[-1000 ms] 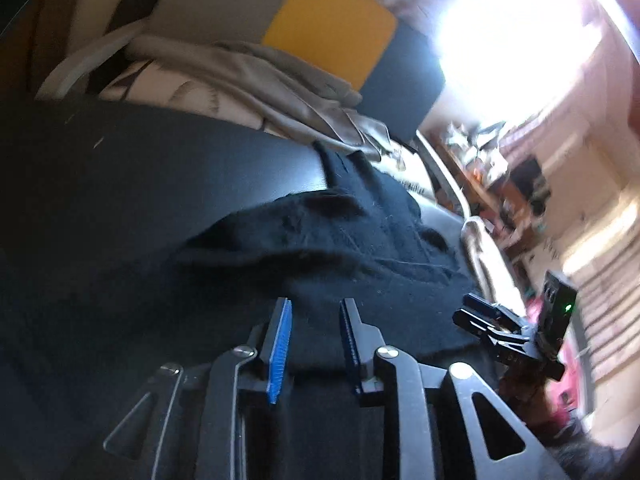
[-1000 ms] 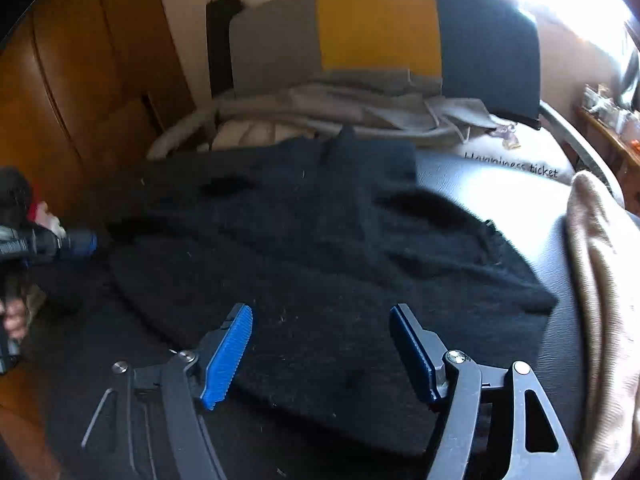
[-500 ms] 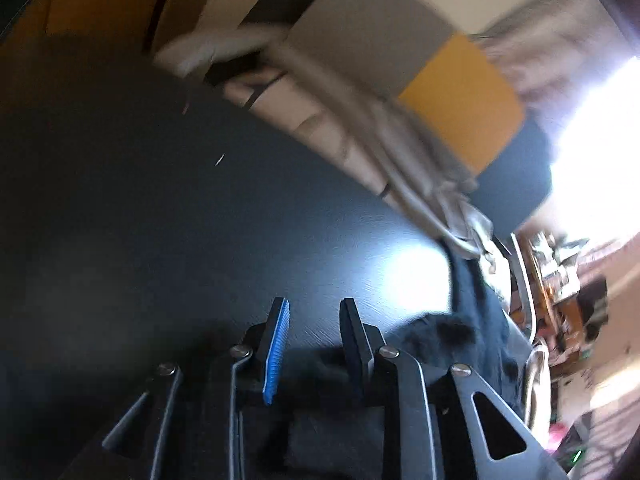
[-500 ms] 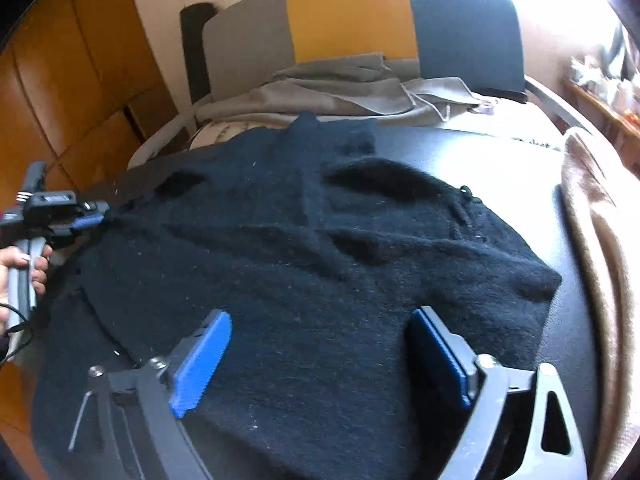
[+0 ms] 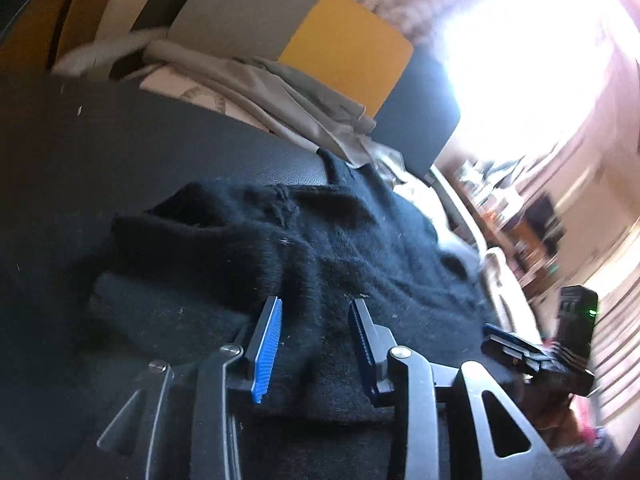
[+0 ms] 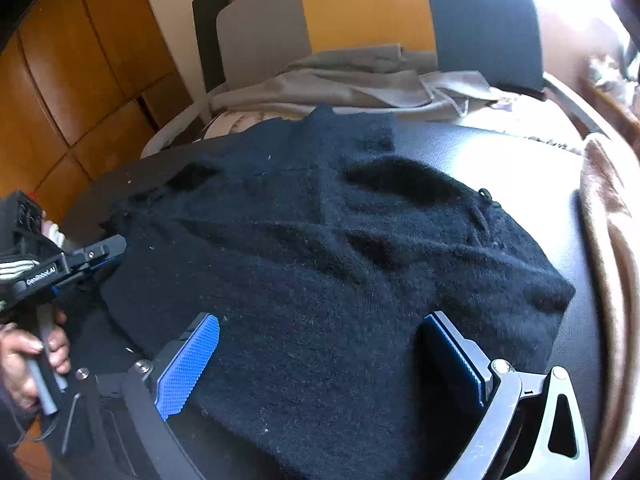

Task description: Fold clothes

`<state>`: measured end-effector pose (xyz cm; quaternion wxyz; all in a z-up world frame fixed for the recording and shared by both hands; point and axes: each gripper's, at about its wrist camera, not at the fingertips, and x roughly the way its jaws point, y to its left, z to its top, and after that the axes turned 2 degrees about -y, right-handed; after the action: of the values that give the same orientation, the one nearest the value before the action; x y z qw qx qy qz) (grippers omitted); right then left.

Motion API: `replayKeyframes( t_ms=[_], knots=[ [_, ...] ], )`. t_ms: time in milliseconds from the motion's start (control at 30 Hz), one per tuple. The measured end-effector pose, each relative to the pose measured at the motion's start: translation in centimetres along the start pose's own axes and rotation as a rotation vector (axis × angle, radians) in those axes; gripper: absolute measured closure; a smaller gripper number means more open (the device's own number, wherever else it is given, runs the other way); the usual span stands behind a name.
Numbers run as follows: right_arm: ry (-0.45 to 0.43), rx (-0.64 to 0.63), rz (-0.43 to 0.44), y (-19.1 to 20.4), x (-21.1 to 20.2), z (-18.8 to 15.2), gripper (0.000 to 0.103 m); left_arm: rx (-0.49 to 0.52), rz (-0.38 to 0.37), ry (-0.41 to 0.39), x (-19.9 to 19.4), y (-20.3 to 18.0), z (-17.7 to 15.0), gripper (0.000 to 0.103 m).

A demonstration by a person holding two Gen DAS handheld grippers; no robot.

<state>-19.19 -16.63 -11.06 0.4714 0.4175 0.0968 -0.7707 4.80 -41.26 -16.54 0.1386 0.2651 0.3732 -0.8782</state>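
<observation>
A black fuzzy sweater [image 6: 340,248] lies spread on a black leather surface [image 5: 140,152]. Its left part is bunched into a thick fold [image 5: 208,232]. My left gripper [image 5: 314,344] sits low at the sweater's near left edge, its blue pads a narrow gap apart with loose fabric lying between them. The right wrist view shows it [image 6: 100,254] at the garment's left border, held by a hand [image 6: 24,356]. My right gripper [image 6: 324,356] hovers wide open over the near hem, holding nothing. It appears again [image 5: 520,344] at the right of the left wrist view.
Crumpled grey clothes [image 6: 360,84] are piled at the back against a grey, yellow and dark panel [image 6: 360,12]. A beige blanket [image 6: 608,240] runs along the right edge. Wooden cabinets [image 6: 60,80] stand on the left. A bright window glares at top right.
The left gripper swung left and back with the sweater's edge, leaving a bunched fold; its pads now stand wider apart. The right gripper moved closer over the hem, still open.
</observation>
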Motion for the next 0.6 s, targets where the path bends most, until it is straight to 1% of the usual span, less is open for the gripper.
replayKeyframes(
  t_ms=[67,100,167,200,300,400,467,500,533,600],
  knots=[
    [-0.032,0.062,0.048,-0.7,-0.5,1.5,0.001,-0.02,-0.001,0.008,0.5,0.0,0.5,0.073],
    [-0.069,0.084,0.089,-1.1,-0.9,2.9,0.001,-0.017,0.011,0.019,0.4,-0.4,0.6,0.072],
    [-0.083,0.104,0.131,-1.8,-0.3,5.5,0.001,0.008,0.004,0.064,0.5,-1.5,2.0,0.068],
    [-0.09,0.114,0.152,-2.1,0.0,6.8,0.001,0.015,-0.035,0.054,0.5,-2.0,3.4,0.066],
    [-0.027,0.16,0.165,-3.8,2.8,10.3,0.001,0.083,-0.031,0.054,1.9,-2.7,7.2,0.064],
    [0.0,0.198,0.206,-5.1,4.9,11.7,0.001,0.153,-0.021,0.056,3.5,-3.4,11.0,0.061],
    [0.017,0.224,0.234,-5.9,6.4,12.5,0.0,0.162,0.009,0.105,5.7,-3.5,13.1,0.058],
    [0.026,0.236,0.247,-6.3,7.1,13.0,0.0,0.169,0.028,0.123,6.8,-3.6,13.9,0.058],
    [0.035,0.249,0.261,-6.8,7.8,13.4,0.0,0.171,0.032,0.153,8.1,-3.3,14.8,0.058],
    [0.053,0.274,0.289,-7.6,9.2,14.3,0.0,0.141,0.04,0.226,10.4,-3.1,15.8,0.058]
  ],
)
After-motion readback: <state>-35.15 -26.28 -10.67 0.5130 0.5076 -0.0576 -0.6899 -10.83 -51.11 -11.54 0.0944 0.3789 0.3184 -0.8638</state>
